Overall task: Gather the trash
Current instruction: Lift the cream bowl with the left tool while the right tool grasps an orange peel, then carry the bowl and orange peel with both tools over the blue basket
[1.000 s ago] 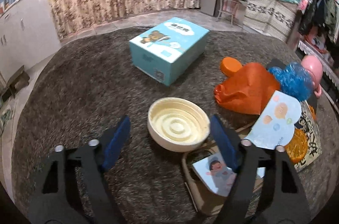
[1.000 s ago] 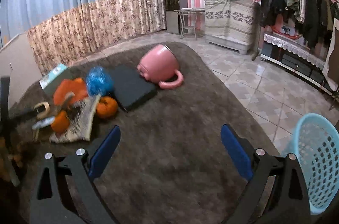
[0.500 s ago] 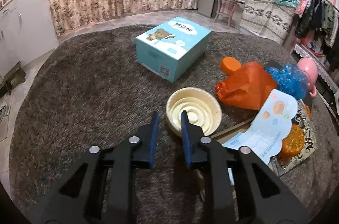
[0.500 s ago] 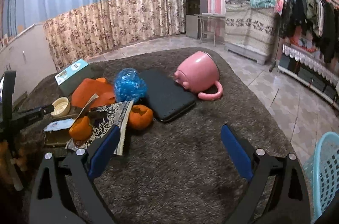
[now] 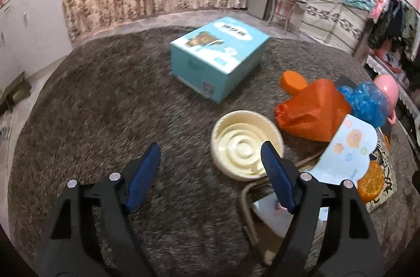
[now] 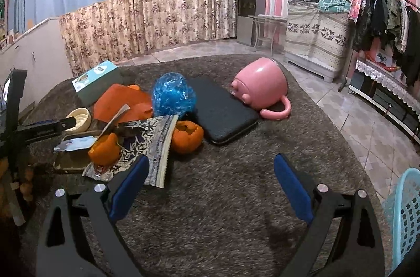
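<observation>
Both pairs of jaws stand wide apart and hold nothing. Those of the left gripper (image 5: 210, 166) have just been opening, with only rug between them; its right finger (image 5: 275, 177) overlaps the near rim of the cream bowl (image 5: 246, 145) in the left wrist view, though I cannot tell whether it touches. The right gripper (image 6: 210, 185) hangs over bare pile, near the edge of the clutter.

Largest first: the brown shag rug (image 6: 223, 211) carries everything. At far left on it sits the light blue box (image 5: 218, 62), apart from the rest. A black flat case (image 6: 220, 114) lies mid-rug with a pink pot (image 6: 260, 85) tipped on its side at its far right corner. The light blue basket (image 6: 404, 219), presumably where trash goes, stands off the rug at the near right.

The trash itself is heaped left of the case: an orange bag (image 6: 123, 104), a blue crumpled bag (image 6: 173, 93), a patterned wrapper (image 6: 149, 143), two pieces of orange peel (image 6: 187, 136) and (image 6: 105, 151), a pale printed sheet (image 5: 349, 148), the bowl, and a flat tan tray (image 5: 252, 219) under some of it.

My worry is the overlap. Closing on the bowl from this angle could pinch only its rim and tip it, or drag the sheet and tray along. On the right side, the wrapper lies under the peel, so pulling it would probably roll the peel off across the pile.
</observation>
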A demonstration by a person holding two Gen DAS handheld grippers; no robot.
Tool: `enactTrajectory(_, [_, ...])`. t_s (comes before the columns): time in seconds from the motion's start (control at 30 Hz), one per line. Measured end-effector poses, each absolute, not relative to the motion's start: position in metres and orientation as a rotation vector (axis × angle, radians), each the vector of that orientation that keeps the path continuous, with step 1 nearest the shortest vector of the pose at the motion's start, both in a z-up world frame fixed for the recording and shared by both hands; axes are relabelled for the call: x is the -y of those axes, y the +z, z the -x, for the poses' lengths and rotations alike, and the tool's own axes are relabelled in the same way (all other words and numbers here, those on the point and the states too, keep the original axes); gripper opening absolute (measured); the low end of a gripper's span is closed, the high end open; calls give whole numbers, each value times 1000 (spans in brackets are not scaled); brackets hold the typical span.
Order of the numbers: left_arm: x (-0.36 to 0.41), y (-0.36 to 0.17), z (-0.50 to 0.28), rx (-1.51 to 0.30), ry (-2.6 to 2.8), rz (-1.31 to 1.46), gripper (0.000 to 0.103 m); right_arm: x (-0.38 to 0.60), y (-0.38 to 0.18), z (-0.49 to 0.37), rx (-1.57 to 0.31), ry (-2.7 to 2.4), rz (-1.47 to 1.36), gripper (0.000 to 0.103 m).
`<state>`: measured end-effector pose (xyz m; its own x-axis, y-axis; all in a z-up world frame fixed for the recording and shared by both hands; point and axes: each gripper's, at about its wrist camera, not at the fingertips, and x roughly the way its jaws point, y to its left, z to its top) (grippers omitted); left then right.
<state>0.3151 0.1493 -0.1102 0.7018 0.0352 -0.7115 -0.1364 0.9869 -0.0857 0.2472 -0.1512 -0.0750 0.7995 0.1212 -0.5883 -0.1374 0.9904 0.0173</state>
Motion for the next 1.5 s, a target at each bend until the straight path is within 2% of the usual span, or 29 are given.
enactTrajectory(0.23, [-123, -109, -318, -781, 19, 43, 76, 130, -81, -246, -636, 168, 84, 94])
enactTrajectory(0.33, [-114, -111, -325, -801, 1, 14, 60, 125, -83, -245, -637, 178, 88, 94])
enactTrajectory(0.63, [-131, -91, -279, -707, 68, 65, 60, 94, -87, -239, -635, 263, 144, 94])
enactTrajectory(0.87, [-156, -98, -230, -688, 188, 120, 60, 59, -86, -235, -619, 362, 188, 91])
enactTrajectory(0.93, [-156, -99, -229, -671, 198, 119, 60, 51, -91, -242, -645, 381, 202, 78])
enactTrajectory(1.07, [-152, -102, -233, -682, 183, 93, 60, 38, -101, -257, -692, 402, 212, 71])
enactTrajectory(1.13, [-154, -103, -232, -685, 174, 99, 60, 37, -104, -264, -717, 424, 189, 53])
enactTrajectory(1.23, [-157, -105, -235, -696, 175, 117, 60, 44, -102, -264, -712, 455, 144, 38])
enactTrajectory(1.5, [-161, -105, -237, -698, 180, 121, 60, 81, -72, -233, -642, 426, 112, 36])
